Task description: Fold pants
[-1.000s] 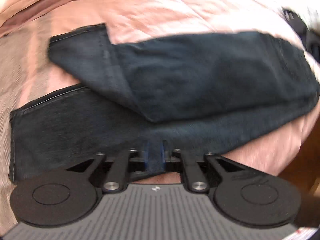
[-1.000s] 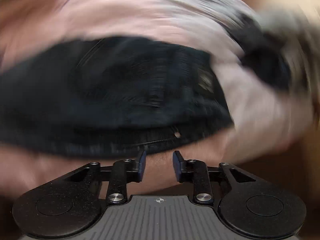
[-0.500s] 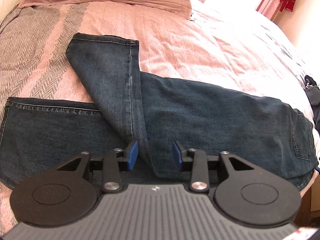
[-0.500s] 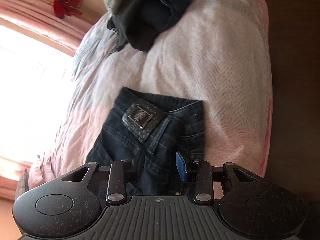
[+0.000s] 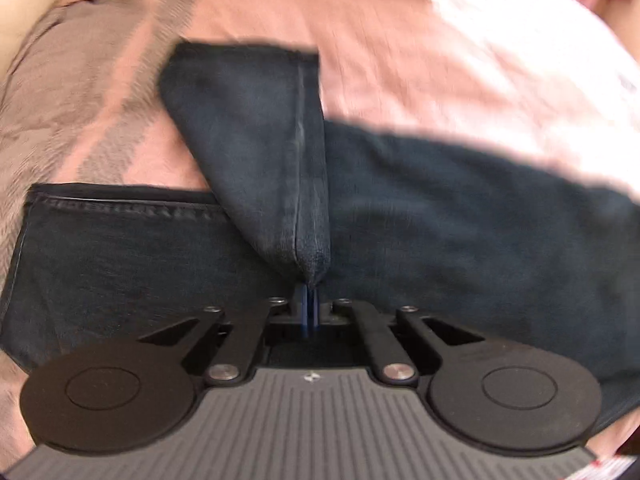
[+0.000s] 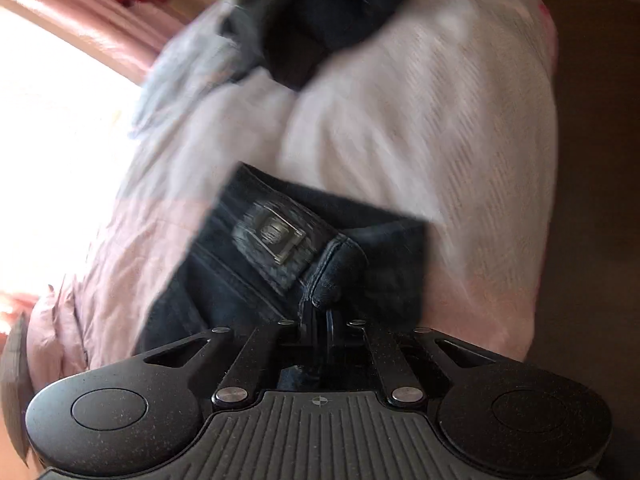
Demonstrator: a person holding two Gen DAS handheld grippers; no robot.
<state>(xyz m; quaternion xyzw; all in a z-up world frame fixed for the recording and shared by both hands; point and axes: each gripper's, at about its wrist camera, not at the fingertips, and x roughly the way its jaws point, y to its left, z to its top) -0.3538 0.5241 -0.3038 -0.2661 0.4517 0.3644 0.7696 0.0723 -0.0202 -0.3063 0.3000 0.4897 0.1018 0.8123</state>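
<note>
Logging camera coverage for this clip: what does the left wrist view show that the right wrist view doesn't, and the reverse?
Left wrist only: both jeans legs, one doubled over the other, its folded corner pinched in the left tongs, plus the pink-and-grey striped bedspread.

Right wrist only: the waistband label patch, a belt loop at the right tongs, a dark clothes pile and a bright window.

Both: dark denim on the bed, tongs shut on it.

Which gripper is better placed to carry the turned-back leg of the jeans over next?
Left. The left gripper is shut on the fold of that leg; the right gripper pinches the jeans' waistband, anchoring it.
</note>
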